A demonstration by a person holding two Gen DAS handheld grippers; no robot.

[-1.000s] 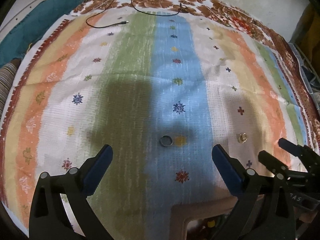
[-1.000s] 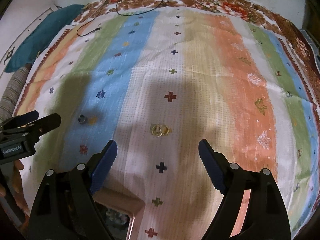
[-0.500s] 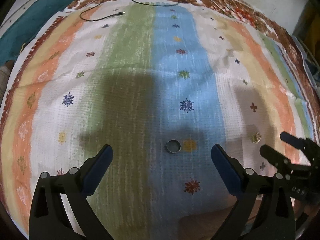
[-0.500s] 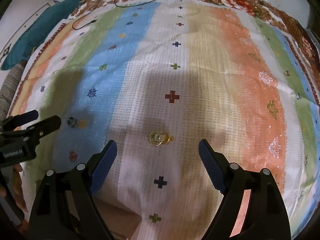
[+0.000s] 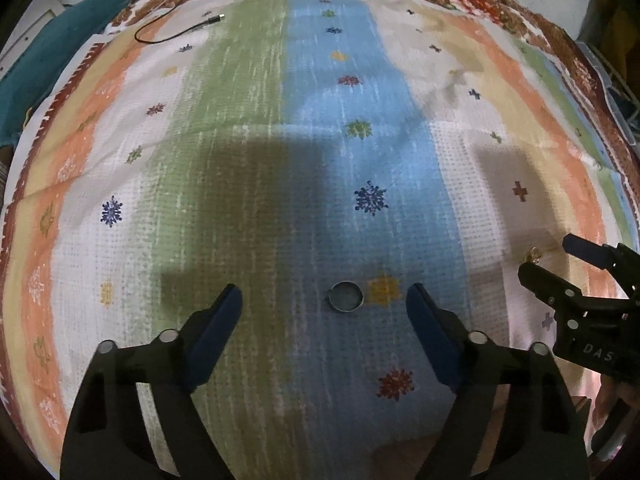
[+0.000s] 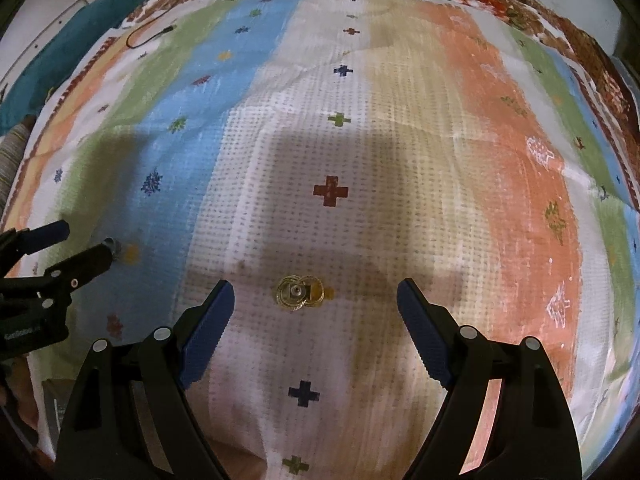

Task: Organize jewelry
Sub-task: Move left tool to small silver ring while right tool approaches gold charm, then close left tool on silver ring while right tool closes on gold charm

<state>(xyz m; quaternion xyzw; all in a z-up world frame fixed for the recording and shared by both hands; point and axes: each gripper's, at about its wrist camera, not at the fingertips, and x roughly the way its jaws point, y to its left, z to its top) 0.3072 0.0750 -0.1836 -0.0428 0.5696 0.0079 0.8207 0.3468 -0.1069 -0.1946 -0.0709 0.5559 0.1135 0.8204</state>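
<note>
1. The left hand-held gripper (image 5: 324,300) points steeply down over the striped bedspread (image 5: 248,160); its jaws have just been closing yet stand wide, pressing on nothing
2. A silver ring (image 5: 346,297) lies flat on the blue stripe between the blue pads (image 5: 216,332), nearer the pad at 3 o'clock (a yellow motif sits just beside it)
3. The right hand-held gripper (image 6: 316,304) is spread wide and empty
4. A gold earring (image 6: 298,293) rests on the white stripe between its tips, touching neither
5. A black cable (image 5: 180,32) lies far off at 11 o'clock
</note>
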